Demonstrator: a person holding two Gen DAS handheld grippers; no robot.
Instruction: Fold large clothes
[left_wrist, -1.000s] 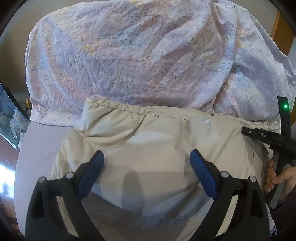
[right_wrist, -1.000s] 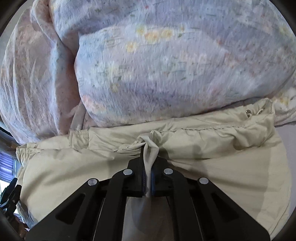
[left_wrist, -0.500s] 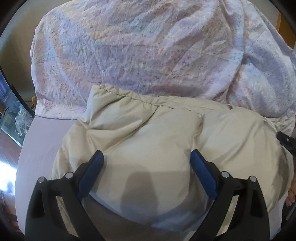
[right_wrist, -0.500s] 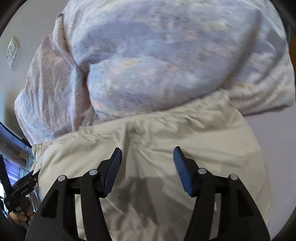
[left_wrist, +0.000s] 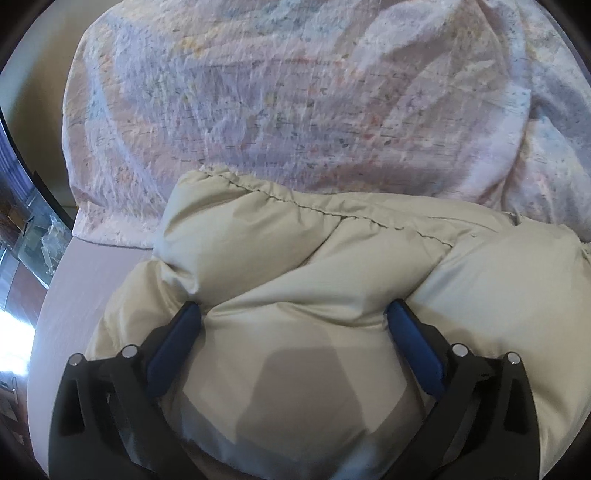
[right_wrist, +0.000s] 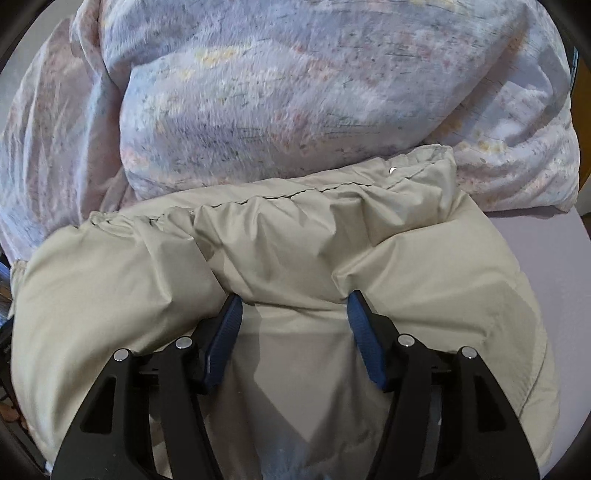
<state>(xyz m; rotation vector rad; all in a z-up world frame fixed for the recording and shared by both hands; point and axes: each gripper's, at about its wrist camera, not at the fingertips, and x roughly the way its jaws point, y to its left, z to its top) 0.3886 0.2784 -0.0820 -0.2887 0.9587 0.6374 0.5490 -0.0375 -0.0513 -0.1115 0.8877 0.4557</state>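
Pastel floral cotton fills the far half of your views: a crumpled flowered duvet (left_wrist: 295, 103) heaped on the lilac-sheeted bed (left_wrist: 74, 280), with the puffy beige padded jacket (left_wrist: 314, 266) lying on the bed right against its near edge. Your left claw (left_wrist: 293, 314) has just been opening and stands wide, its blue pads pressed into the jacket's padding with a bulge between them. Your right claw (right_wrist: 295, 301) stands partly open, likewise sunk in, gripping nothing.
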